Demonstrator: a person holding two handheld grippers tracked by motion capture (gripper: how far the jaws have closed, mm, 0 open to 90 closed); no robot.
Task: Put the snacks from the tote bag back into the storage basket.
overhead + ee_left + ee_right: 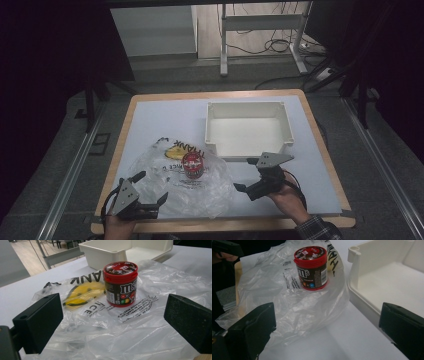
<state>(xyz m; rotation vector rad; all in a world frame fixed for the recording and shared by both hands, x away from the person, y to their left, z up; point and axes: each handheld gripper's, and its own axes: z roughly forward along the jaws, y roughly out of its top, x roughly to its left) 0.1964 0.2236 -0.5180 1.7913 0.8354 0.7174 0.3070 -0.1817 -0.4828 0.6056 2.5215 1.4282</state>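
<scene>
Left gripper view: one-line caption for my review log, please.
Open left gripper faces an upright red-lidded brown candy jar standing on a crumpled clear plastic bag, white plastic bin behind.

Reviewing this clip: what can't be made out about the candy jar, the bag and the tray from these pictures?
- Candy jar: contents hidden by its opaque label and red lid, both gripper views.
- Plastic bag: small print too blurred to read, high view; whether anything is inside, unclear.
- White tray: far side cut off by the edge, right gripper view.
</scene>
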